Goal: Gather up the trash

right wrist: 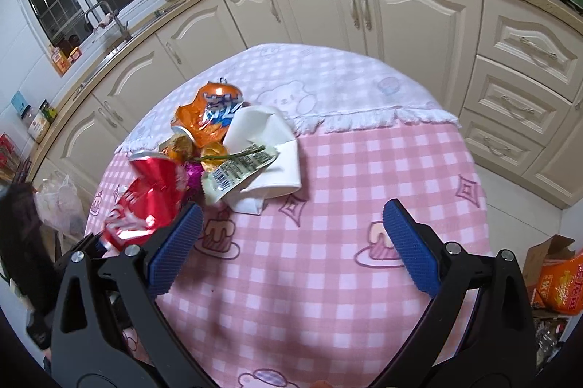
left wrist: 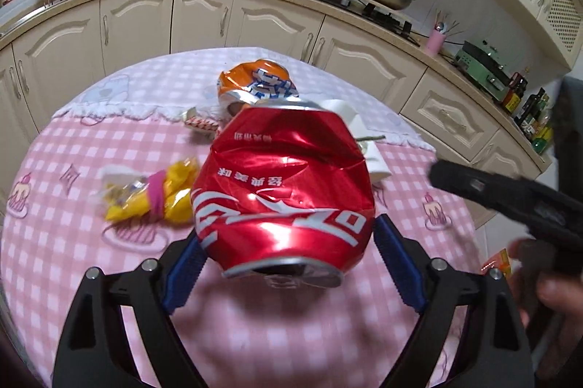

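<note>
A crushed red soda can (left wrist: 284,191) sits between the blue pads of my left gripper (left wrist: 288,229), which press on its two sides; it is tilted, with its top toward the camera. The right wrist view shows the same red can (right wrist: 145,202) at the left edge of the pile. My right gripper (right wrist: 291,209) stands open over bare pink checked tablecloth (right wrist: 328,278), with nothing between its fingers. Beyond lie a crushed orange can (right wrist: 209,113), a flattened white paper cup (right wrist: 269,147), a barcode wrapper (right wrist: 237,169) and a yellow wrapper (left wrist: 153,195) with a pink band.
The round table ends close to cream kitchen cabinets (right wrist: 400,12) behind. A clear plastic bag (right wrist: 62,202) hangs left of the table; an orange sack and a carton (right wrist: 561,282) stand on the floor at right. A hand (left wrist: 557,300) holds the black right tool body (left wrist: 510,198).
</note>
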Demonstrator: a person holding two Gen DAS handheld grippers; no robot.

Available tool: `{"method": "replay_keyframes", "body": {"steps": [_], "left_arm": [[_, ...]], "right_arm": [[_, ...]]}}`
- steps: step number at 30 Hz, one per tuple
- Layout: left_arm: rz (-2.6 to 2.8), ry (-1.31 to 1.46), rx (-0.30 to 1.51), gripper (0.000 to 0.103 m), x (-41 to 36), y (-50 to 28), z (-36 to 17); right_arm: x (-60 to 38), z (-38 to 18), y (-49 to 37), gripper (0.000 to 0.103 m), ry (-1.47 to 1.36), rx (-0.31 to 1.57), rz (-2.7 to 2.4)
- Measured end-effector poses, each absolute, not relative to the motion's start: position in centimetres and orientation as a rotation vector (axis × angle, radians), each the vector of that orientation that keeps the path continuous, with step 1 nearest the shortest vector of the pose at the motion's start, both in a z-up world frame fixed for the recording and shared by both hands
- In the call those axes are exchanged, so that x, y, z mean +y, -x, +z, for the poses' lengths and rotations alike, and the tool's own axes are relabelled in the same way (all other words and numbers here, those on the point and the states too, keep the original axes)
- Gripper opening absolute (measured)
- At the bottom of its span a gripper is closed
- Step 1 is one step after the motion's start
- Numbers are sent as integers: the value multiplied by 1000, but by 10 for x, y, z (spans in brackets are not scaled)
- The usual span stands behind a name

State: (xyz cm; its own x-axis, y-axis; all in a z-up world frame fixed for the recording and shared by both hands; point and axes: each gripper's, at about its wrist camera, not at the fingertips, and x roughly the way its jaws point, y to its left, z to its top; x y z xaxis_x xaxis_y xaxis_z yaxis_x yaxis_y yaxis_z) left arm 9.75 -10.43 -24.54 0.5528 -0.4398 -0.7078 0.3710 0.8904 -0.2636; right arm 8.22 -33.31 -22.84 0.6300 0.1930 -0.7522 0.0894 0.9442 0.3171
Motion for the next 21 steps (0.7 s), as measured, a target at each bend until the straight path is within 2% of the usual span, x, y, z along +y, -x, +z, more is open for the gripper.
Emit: {"method": "replay_keyframes", "body": {"steps": [10,13,16,18,19,20,21], "left_arm": [[-409,-17,883,86,-79,-72,-263],[-388,-34,890,86,-83,-79,-267],[-387,-27,902,86,-88,-83,-271],[-379,-13,916,86,-90,-87,-274],[-374,-2,918,86,-90,-89,-274],[-373,4,916,86,-91,-89,-273],[-375,14,909,86,-90,-89,-272]], "right_arm": [[-304,-248,-114,97,-369,936,82],[-295,-252,-132,84,-327,940,33],[-286,-257,-146,79,-272,955,-2],[-287,-260,-149,69,-279,960,-2],[-287,-260,-150,62,-275,959,-7],[-287,-260,-150,47,-256,955,-18],[-288,-261,-150,38,-236,955,-32]]}}
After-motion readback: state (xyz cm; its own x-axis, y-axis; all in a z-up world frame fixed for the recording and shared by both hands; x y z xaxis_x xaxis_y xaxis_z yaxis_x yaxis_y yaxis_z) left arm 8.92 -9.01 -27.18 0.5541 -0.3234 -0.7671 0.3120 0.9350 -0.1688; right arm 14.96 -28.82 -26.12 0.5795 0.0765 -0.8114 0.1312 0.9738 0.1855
